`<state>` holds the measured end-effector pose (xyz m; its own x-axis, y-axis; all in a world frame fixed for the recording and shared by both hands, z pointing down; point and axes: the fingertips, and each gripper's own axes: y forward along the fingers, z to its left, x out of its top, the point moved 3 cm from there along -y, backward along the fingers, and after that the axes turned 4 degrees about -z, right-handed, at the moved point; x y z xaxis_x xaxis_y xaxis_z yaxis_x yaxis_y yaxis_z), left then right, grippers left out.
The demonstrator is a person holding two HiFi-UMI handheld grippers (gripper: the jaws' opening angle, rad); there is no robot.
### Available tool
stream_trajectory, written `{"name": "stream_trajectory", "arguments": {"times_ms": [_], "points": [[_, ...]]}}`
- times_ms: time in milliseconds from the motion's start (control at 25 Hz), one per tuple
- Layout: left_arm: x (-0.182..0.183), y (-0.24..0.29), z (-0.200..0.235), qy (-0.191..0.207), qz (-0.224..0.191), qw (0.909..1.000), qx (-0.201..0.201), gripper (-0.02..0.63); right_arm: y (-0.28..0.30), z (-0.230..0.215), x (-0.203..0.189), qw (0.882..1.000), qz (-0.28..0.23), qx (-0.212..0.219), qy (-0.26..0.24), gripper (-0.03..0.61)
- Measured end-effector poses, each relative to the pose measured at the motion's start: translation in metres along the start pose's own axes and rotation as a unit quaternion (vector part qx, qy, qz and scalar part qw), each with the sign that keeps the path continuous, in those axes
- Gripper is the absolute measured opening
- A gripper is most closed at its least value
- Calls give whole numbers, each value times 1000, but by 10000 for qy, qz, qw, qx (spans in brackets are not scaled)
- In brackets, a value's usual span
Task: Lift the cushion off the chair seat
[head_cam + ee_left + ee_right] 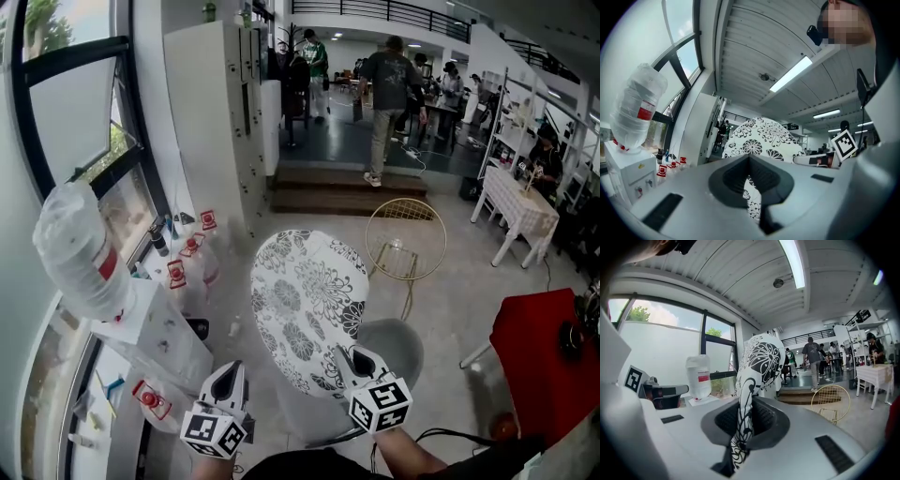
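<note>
In the head view, the cushion (305, 300), round and flower-patterned, stood up on edge above the grey chair seat (398, 345), its broad face tilted up toward the camera. The right gripper (354, 360) met it at the lower right rim, so the cushion rose up and away from that gripper, over the seat. The left gripper (231, 375) sat off to the cushion's left with bare floor showing between them (near, but apart).

In the left gripper view, that gripper's jaws were drawn nearly together, leaving only a narrow slit. Floral print showed through the slit, and the cushion's wide face filled the space beyond and slightly right of the tips. I judged this to be the cushion seen past the jaws, not fabric pinched in them. The view alone did not settle it, but the head view put this gripper clear of the rim.

In the right gripper view, the jaws were clamped on the cushion's rim. The fabric ran edge-on straight down the middle of the pads and climbed beyond the tips, slightly right.

The whole load therefore seemed to hang from the right hand, with the disc's long span standing upward from the grip. Clearing the seat looked to depend on carrying that lower rim up and away. The left hand lay to the face side if support was wanted.
</note>
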<state>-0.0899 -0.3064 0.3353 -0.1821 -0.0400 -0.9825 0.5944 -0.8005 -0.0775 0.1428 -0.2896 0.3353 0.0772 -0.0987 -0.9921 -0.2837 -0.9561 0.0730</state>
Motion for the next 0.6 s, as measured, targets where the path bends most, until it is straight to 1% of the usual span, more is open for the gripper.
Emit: {"name": "stream_trajectory", "arguments": {"times_ms": [320,600], "points": [[0,2,-3,-3,-23,10000,-20,8,0,-5,5,9999,-65,-75,48,32],[-9,1,11,25,-93,9999,-46,8,8,4,-4,9998,-153,-93,37,31]]}}
